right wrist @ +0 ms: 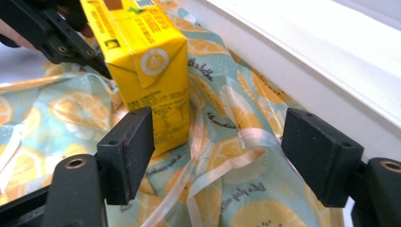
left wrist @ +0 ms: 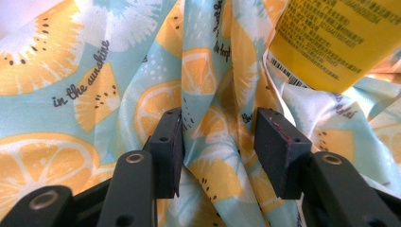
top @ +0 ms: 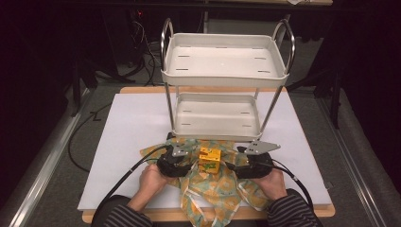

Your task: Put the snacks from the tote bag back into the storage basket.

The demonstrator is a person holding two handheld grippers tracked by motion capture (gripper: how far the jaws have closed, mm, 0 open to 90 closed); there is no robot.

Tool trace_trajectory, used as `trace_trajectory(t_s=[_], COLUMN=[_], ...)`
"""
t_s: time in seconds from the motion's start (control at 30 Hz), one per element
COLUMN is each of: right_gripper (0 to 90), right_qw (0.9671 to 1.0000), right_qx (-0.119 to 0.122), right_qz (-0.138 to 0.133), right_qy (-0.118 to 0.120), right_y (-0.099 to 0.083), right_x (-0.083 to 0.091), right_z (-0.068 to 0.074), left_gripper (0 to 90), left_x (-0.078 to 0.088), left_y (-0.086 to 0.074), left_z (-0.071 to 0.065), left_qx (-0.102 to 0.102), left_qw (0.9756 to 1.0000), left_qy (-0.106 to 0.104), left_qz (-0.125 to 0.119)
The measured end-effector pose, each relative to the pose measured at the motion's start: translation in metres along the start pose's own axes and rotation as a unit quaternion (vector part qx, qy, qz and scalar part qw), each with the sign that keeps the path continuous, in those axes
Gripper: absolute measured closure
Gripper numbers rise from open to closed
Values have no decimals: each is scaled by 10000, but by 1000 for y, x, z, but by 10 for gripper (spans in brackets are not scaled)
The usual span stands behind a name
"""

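Observation:
A yellow drink carton (top: 210, 159) stands on a crumpled cloth bag (top: 213, 189) printed with orange slices, at the table's front. My left gripper (top: 193, 159) is just left of the carton and my right gripper (top: 231, 164) just right of it. In the left gripper view the left gripper (left wrist: 217, 118) is open, a raised fold of the cloth (left wrist: 213, 94) lies between its jaws, and the carton (left wrist: 340, 38) stands beyond at the upper right. The right gripper (right wrist: 220, 116) is wide open over the cloth (right wrist: 236, 156), with the carton (right wrist: 146, 56) just past its left jaw.
A white two-tier cart (top: 224, 61) with metal handles stands on the white board (top: 132, 127) right behind the cloth. Its lower tray rim (right wrist: 307, 52) runs close along the right gripper's far side. The left gripper (right wrist: 47, 33) reaches in behind the carton.

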State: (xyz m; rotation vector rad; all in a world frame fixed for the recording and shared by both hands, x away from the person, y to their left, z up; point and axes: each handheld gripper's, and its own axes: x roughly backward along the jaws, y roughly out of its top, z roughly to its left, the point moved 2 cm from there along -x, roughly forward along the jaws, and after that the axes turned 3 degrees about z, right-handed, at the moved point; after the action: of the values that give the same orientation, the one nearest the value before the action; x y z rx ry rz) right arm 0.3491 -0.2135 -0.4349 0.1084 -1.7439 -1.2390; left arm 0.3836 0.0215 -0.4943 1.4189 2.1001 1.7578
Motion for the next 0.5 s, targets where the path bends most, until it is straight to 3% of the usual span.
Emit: trace_trajectory(t_s=[0.27,0.5], right_gripper=[277,288], right_qw=[9999,9997], right_qx=[104,143], right_qz=[47,-122], right_qy=[39,136], right_y=[4,12], right_x=[4,5], right_z=[8,13], left_gripper=[535,529], left_x=[-1,-2], left_y=[1,2], left_z=[0,-1], left_qx=[-16,-40], left_qw=[10000,9999], left_qy=[17,42], left_qz=[65,150])
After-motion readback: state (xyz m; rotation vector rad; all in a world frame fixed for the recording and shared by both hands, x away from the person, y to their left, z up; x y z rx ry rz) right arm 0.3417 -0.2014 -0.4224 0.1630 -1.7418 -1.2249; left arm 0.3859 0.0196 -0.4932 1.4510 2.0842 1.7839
